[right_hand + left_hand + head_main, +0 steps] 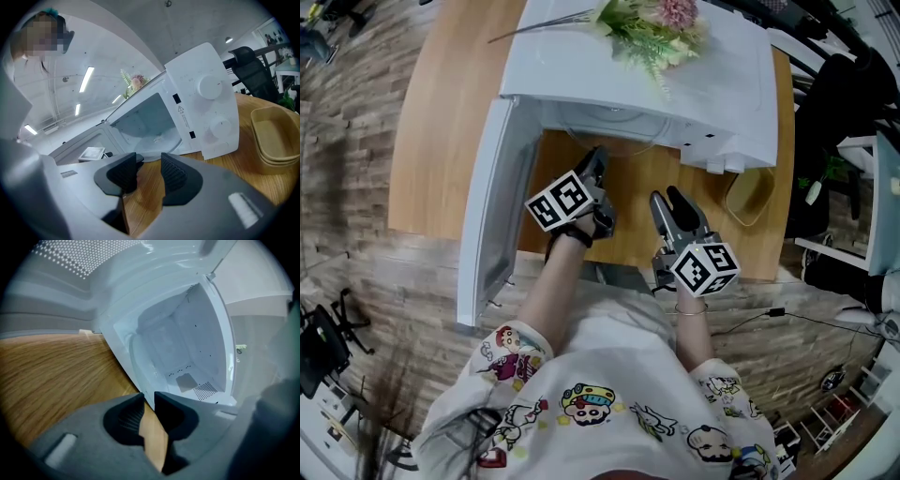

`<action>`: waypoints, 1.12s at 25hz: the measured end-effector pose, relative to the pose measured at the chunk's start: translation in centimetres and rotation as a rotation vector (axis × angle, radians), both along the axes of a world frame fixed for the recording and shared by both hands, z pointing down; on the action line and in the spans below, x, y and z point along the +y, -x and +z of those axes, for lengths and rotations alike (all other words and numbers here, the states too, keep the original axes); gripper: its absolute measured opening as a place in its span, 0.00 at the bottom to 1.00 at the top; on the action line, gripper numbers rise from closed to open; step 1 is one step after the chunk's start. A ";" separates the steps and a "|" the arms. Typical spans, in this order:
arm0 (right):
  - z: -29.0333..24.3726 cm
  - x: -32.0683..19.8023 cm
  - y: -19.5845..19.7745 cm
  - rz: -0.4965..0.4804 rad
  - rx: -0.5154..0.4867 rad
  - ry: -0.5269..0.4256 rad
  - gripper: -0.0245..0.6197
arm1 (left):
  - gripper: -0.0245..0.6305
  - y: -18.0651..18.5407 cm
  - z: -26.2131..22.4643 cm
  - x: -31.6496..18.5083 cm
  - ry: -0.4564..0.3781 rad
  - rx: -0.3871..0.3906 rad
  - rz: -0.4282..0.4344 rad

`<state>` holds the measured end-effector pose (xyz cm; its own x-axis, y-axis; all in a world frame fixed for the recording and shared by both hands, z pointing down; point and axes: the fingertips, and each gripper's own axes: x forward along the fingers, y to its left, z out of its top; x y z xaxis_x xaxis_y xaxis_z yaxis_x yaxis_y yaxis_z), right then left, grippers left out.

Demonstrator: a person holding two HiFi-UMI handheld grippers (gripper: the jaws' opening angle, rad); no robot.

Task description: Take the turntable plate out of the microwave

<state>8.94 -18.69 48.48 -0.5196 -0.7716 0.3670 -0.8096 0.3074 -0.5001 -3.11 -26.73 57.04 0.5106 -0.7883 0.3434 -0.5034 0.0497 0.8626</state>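
Note:
The white microwave (703, 84) stands on the wooden table with its door (487, 216) swung wide to the left. Inside lies the clear glass turntable plate (614, 120), pale on the cavity floor (136, 366) (157, 149). My left gripper (595, 155) reaches into the opening at the plate's front edge. Its jaws (149, 399) stand close together, and the plate's thin rim runs into the narrow gap between the pads. My right gripper (667, 197) hovers over the table in front of the microwave, open (148, 164), with only wood between its jaws.
A bunch of artificial flowers (652, 28) lies on top of the microwave. Stacked tan bowls (750, 192) (274, 136) sit on the table to its right, below the control panel (206, 103). An office chair (253, 65) stands behind the table.

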 end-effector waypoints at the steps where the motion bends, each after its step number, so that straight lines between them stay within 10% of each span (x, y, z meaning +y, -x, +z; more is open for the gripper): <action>1: 0.0 0.0 0.0 -0.002 -0.002 0.002 0.31 | 0.14 0.0 0.0 0.2 0.005 0.005 -0.002; 28: 7.4 -3.4 3.5 -0.046 -0.150 0.191 0.31 | 0.15 0.3 -0.2 3.9 0.017 0.045 -0.024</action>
